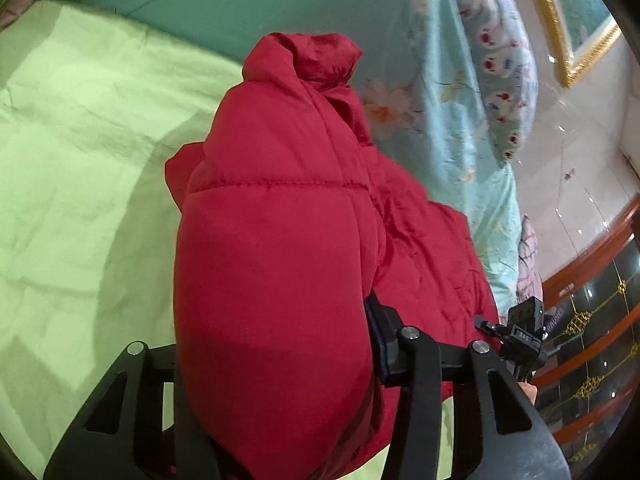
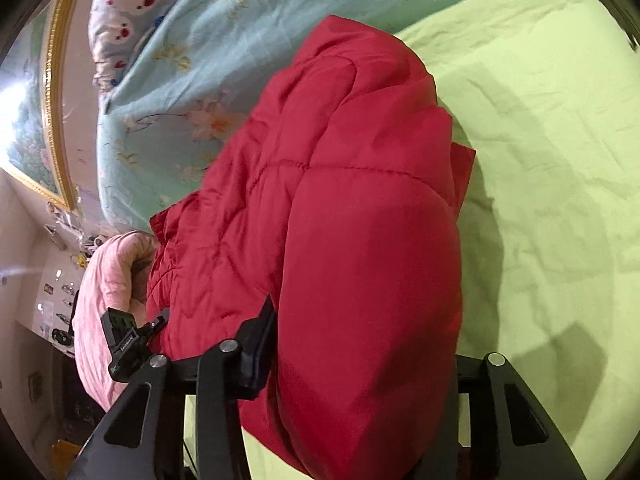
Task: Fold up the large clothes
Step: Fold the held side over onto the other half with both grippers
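1. Right up close, my left gripper (image 1: 276,364) has its jaws clamped on a thick puffy fold of the red jacket (image 1: 280,248); the padding bulges between the two fingers and fills the gap.
2. My right gripper (image 2: 360,364) does the same, jaws closed on a fat fold of the red jacket (image 2: 352,240) on its side.
3. Beneath and beside the jacket lies the light green sheet (image 1: 80,168), wrinkled, with the jacket's shadow on it.
4. Behind the jacket a pale blue flowered quilt (image 1: 432,128) is heaped, touching the jacket's far edge.
5. Beyond the quilt sits a pillow (image 1: 500,80) printed with small white and red figures.
6. Past the jacket on my right wrist view, a pink padded cloth (image 2: 104,288) lies beside the jacket's edge.
7. Farthest from the jacket, a gold picture frame (image 1: 560,32) hangs on the wall.
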